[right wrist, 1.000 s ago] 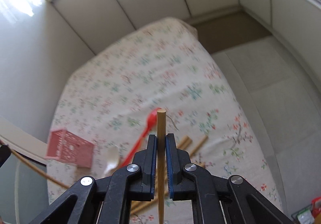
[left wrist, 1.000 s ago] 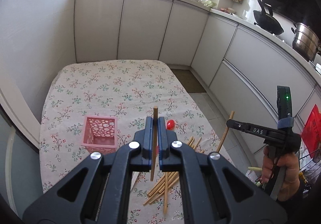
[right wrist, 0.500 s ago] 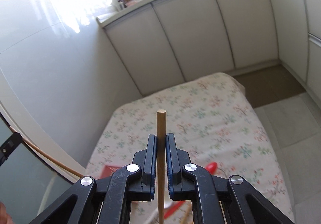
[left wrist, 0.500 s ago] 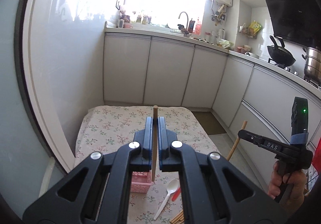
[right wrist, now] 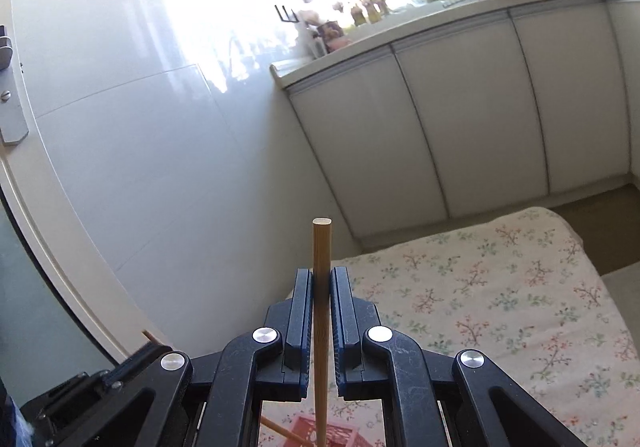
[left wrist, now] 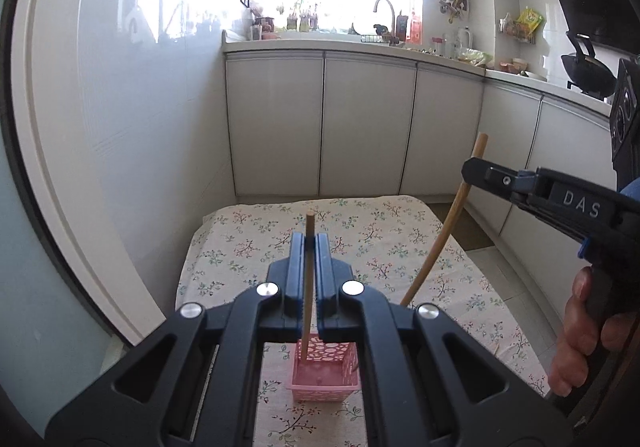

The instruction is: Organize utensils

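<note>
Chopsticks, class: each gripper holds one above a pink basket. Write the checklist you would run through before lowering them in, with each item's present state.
1. Left gripper shut on left chopstick: ok.
2. Right gripper shut on right chopstick: ok.
3. Pink basket upright, open side up: ok.
4. Left chopstick's lower end over the basket opening: ok.
5. Right chopstick's lower end over the basket: cannot tell; the end is hidden or out of frame.
6. The two chopsticks clear of each other: ok.

Between my matt black plastic fingers [left wrist: 298, 271] sits a smooth wooden chopstick [left wrist: 307, 279]; below them, a perforated pink plastic basket [left wrist: 324, 379] on floral cloth [left wrist: 384, 243]
</note>
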Demonstrator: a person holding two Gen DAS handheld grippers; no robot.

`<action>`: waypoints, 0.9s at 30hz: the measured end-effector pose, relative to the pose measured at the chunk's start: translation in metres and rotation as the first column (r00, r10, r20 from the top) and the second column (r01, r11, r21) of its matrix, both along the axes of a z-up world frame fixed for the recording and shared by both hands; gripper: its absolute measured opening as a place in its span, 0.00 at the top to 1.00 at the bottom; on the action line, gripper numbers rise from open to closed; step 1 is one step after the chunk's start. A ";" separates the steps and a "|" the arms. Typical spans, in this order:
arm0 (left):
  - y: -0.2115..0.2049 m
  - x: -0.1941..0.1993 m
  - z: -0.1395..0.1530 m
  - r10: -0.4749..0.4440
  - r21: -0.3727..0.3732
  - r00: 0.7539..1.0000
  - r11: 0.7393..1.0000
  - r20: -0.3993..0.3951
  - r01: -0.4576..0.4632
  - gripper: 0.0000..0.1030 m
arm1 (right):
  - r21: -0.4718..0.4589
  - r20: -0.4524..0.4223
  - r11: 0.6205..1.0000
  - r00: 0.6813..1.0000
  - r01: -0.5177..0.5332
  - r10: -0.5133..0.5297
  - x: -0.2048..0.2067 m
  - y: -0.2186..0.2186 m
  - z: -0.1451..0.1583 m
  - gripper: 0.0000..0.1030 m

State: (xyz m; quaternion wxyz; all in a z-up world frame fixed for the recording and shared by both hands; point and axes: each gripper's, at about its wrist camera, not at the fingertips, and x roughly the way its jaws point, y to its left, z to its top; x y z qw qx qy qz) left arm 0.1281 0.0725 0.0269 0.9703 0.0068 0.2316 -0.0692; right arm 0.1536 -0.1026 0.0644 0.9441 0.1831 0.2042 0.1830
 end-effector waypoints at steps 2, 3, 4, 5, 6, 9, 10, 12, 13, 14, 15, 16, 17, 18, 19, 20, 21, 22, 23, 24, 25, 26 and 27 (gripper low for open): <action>0.001 0.005 -0.006 -0.005 0.001 1.000 1.000 -0.023 0.005 0.95 | 0.023 -0.024 1.000 1.000 -0.011 0.011 0.011 0.003 -0.011 0.93; 0.002 0.008 -0.009 -0.006 -0.001 0.999 1.000 -0.033 0.006 0.95 | 0.024 -0.038 1.000 0.999 -0.011 0.012 0.015 0.003 -0.018 0.93; 0.003 0.010 -0.011 -0.007 -0.002 0.999 1.000 -0.044 0.007 0.95 | 0.021 -0.051 1.000 0.999 -0.013 0.014 0.019 0.005 -0.024 0.93; 0.003 0.012 -0.015 -0.010 -0.003 0.998 1.000 -0.058 0.010 0.95 | 0.013 -0.065 1.000 0.998 -0.017 0.018 0.024 0.008 -0.030 0.93; 0.002 0.014 -0.016 -0.012 -0.003 0.998 1.000 -0.067 0.012 0.95 | 0.005 -0.078 1.000 0.997 -0.022 0.022 0.026 0.007 -0.037 0.93; 0.002 0.018 -0.021 -0.016 -0.007 0.995 1.000 -0.094 0.015 0.95 | -0.043 -0.108 0.998 0.994 -0.036 0.031 0.033 0.018 -0.052 0.93; 0.001 0.019 -0.022 -0.016 -0.008 0.995 1.000 -0.101 0.015 0.95 | -0.061 -0.114 0.997 0.993 -0.040 0.033 0.035 0.021 -0.056 0.93; 0.001 0.019 -0.022 -0.018 -0.015 0.994 1.000 -0.108 0.017 0.95 | -0.075 -0.122 0.996 0.992 -0.046 0.037 0.034 0.023 -0.062 0.92; 0.001 0.019 -0.022 -0.021 -0.019 0.994 1.000 -0.108 0.019 0.95 | -0.076 -0.126 0.996 0.991 -0.049 0.039 0.034 0.023 -0.064 0.92; 0.001 0.018 -0.022 -0.022 -0.022 0.994 1.000 -0.107 0.020 0.95 | -0.074 -0.130 0.996 0.991 -0.053 0.044 0.035 0.023 -0.065 0.92; 0.000 0.019 -0.021 -0.023 -0.024 0.994 1.000 -0.105 0.021 0.95 | -0.069 -0.134 0.996 0.990 -0.060 0.050 0.035 0.023 -0.066 0.91; 0.000 0.018 -0.021 -0.025 -0.026 0.994 0.999 -0.102 0.023 0.95 | -0.061 -0.139 0.996 0.989 -0.066 0.057 0.035 0.022 -0.066 0.89; 0.001 0.017 -0.021 -0.026 -0.026 0.995 0.999 -0.099 0.024 0.94 | -0.051 -0.143 0.996 0.988 -0.070 0.062 0.035 0.021 -0.066 0.88; 0.000 0.017 -0.021 -0.025 -0.025 0.995 0.999 -0.096 0.022 0.90 | -0.044 -0.146 0.996 0.987 -0.072 0.065 0.035 0.020 -0.064 0.84; -0.001 0.019 -0.020 -0.022 -0.023 0.995 1.000 -0.097 0.020 0.85 | -0.036 -0.146 0.997 0.987 -0.072 0.066 0.034 0.018 -0.063 0.80; -0.001 0.018 -0.020 -0.022 -0.023 0.995 1.000 -0.098 0.019 0.74 | -0.032 -0.142 0.997 0.988 -0.068 0.062 0.033 0.015 -0.061 0.71; 0.000 0.017 -0.019 -0.020 -0.025 0.995 1.000 -0.098 0.018 0.64 | -0.030 -0.137 0.998 0.989 -0.063 0.059 0.031 0.013 -0.058 0.65; 0.000 0.016 -0.017 -0.017 -0.026 0.995 1.000 -0.095 0.015 0.60 | -0.027 -0.134 0.998 0.989 -0.059 0.055 0.028 0.011 -0.055 0.63; 0.000 0.015 -0.016 -0.017 -0.027 0.996 1.000 -0.092 0.014 0.54 | -0.026 -0.134 0.998 0.990 -0.057 0.053 0.026 0.008 -0.052 0.61; 0.000 0.012 -0.015 -0.019 -0.028 0.996 0.999 -0.089 0.017 0.49 | -0.027 -0.135 0.998 0.990 -0.055 0.050 0.023 0.006 -0.049 0.59; -0.001 0.010 -0.013 -0.021 -0.028 0.996 0.999 -0.089 0.019 0.47 | -0.028 -0.137 0.998 0.989 -0.051 0.046 0.021 0.003 -0.047 0.58; 0.000 0.008 -0.012 -0.022 -0.027 0.996 0.999 -0.089 0.020 0.42 | -0.028 -0.139 0.999 0.989 -0.047 0.042 0.017 0.000 -0.045 0.55; 0.000 0.005 -0.011 -0.023 -0.027 0.996 0.999 -0.089 0.021 0.38 | -0.028 -0.140 0.999 0.989 -0.044 0.040 0.014 -0.004 -0.043 0.51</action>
